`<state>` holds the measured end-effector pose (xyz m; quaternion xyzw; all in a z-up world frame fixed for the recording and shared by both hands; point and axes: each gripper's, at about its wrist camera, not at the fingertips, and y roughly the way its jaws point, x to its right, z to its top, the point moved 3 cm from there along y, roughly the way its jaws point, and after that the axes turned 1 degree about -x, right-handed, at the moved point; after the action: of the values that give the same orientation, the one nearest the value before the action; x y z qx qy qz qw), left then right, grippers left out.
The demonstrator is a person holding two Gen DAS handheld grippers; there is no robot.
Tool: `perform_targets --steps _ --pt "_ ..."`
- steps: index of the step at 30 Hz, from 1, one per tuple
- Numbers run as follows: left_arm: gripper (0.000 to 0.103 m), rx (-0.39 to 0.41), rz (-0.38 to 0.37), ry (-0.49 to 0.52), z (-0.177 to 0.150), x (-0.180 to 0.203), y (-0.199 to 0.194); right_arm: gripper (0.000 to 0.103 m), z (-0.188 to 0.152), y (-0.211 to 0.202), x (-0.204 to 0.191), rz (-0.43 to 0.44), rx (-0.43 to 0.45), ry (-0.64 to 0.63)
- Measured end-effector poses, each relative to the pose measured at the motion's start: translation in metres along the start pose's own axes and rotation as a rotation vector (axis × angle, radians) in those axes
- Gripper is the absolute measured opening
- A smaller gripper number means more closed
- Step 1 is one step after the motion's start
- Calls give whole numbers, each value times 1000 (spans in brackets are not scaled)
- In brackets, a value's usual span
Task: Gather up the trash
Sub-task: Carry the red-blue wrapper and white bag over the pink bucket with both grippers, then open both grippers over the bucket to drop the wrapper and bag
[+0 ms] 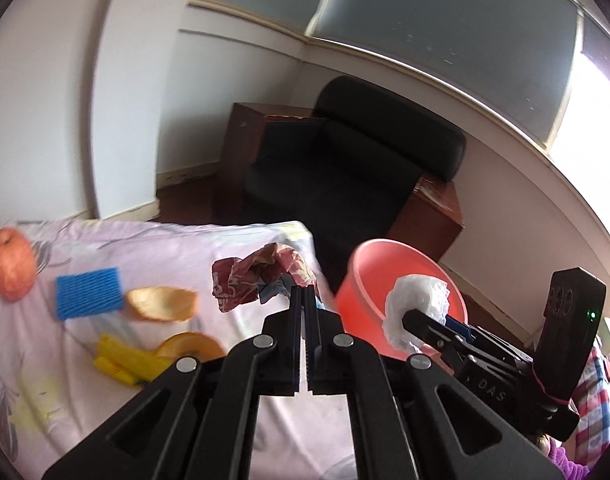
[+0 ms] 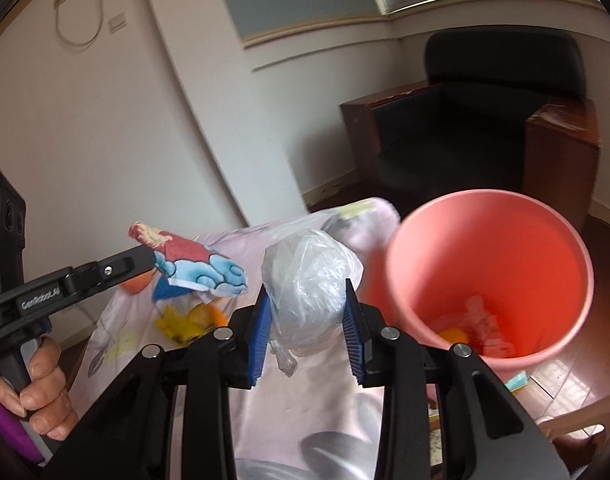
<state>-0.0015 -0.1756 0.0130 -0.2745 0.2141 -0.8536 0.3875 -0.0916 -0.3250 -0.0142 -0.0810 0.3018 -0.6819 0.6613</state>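
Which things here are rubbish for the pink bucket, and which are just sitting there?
For the job:
- pink bucket
- crumpled plastic bag, in the right gripper
- printed wrapper, in the left gripper
- orange peels, probably next

Just lying about:
- apple
- blue sponge
- yellow thing, too blurry to name
- black armchair

A lived-in room of a home.
We note a black armchair (image 1: 345,168) with wood sides, a floral cloth (image 1: 177,248) over the table, fruit peel (image 1: 161,304), an apple (image 1: 11,270), and a window (image 1: 445,28).
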Motion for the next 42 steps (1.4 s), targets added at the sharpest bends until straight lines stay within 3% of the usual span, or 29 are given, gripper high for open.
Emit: perform_targets --steps 12,19,29,32,35,42 --pt "1 -68 -117 124 15 86 63 34 4 -9 81 -144 67 123" --pt "1 -126 -116 179 11 113 104 34 0 -3 111 -171 59 164" --pt "1 -193 -83 218 -6 120 138 34 -1 10 128 -180 42 198" --pt "11 -199 -81 220 -6 120 139 35 -1 14 131 -183 32 206" --pt "31 -197 -73 215 -6 117 138 42 0 18 134 -172 19 227" --pt "41 -187 -43 188 -7 101 127 51 1 14 132 -179 31 232"
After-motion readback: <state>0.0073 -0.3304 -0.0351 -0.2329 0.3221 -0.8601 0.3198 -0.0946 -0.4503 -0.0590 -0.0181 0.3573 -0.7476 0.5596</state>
